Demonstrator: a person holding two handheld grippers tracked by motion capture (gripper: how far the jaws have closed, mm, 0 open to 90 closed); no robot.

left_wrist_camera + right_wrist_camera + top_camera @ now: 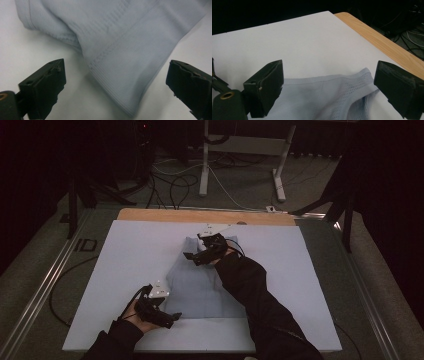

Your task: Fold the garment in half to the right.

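Beside the white board, floor lettering reads "ID".

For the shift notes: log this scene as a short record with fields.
Surface: white sheet over a wooden table
Item: pale blue garment, lying flat
Left gripper: jaws open, either side of a ribbed hem corner, not touching
Right gripper: jaws open over the garment's far edge
Holding: nothing gripped
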